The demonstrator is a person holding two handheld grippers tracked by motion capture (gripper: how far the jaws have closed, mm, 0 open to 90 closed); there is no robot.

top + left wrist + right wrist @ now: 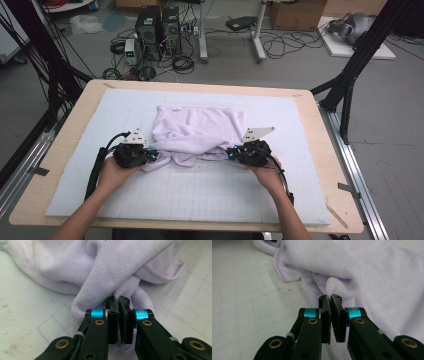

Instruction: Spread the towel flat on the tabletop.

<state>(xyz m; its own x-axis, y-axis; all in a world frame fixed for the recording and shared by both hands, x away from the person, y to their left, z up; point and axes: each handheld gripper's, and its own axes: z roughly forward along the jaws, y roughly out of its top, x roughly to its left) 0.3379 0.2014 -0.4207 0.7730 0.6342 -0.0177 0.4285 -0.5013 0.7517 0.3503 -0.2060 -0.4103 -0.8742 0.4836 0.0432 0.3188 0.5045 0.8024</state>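
One pale lilac cloth [197,131] is seen, bunched in loose folds on a white gridded mat [200,195] that covers the wooden tabletop [67,145]; two claws and two hands are counted. The left claw [152,156] is held low over the mat by the left hand [114,174], with the forearm brought in from the near edge and the claw pointed inward toward the cloth's near left corner. The right claw [230,152] is held in mirror fashion by the right hand [267,176], pointed inward at the near right corner. In the left gripper view, the left claw [119,300] is shown clamped tight, with a thick fold of the cloth [105,272] pinched between its tips and more fabric draped beneath it. In the right gripper view, the right claw [330,299] is likewise clamped, and a ribbed hem of the cloth [352,270] is gripped and stands up just above the tips. The cloth is thus stretched between the two claws, its bulk lying on the far side of them, near the middle of the mat.
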